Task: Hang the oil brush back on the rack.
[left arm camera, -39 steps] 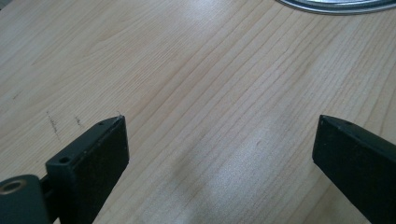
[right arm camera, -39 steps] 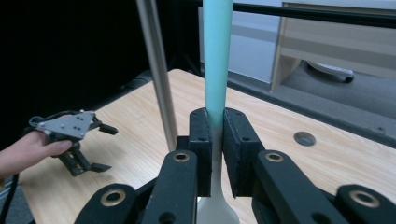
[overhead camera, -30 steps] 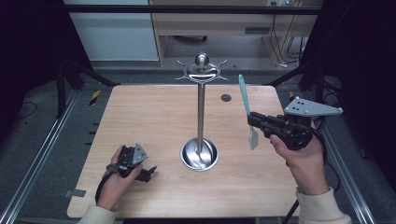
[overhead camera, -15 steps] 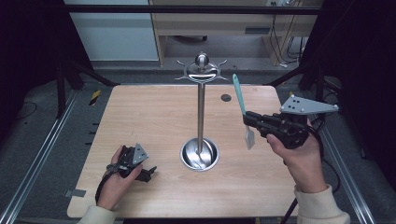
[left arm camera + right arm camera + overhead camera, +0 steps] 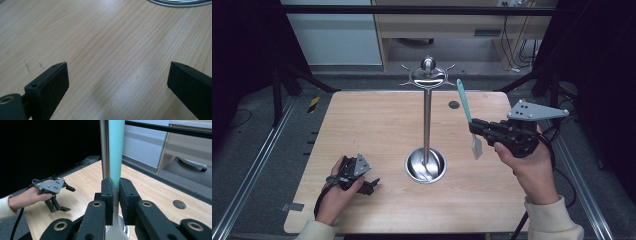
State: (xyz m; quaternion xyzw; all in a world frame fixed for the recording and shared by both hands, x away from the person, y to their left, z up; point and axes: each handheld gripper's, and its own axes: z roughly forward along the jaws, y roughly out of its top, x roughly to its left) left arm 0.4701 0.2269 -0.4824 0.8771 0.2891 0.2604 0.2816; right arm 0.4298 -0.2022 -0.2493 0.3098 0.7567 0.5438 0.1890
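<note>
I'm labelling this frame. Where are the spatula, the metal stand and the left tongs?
spatula (image 5: 464, 102), high view, teal handle.
metal stand (image 5: 427, 120), high view, upright pole.
left tongs (image 5: 373, 185), high view, between the open tips.

Dim room with dark surrounds; overhead light falls on the table (image 5: 377, 125), brightest at its middle. Soft glare sheens the wood in the left gripper view. Near claw parts blur slightly; the high view looks grainy
</note>
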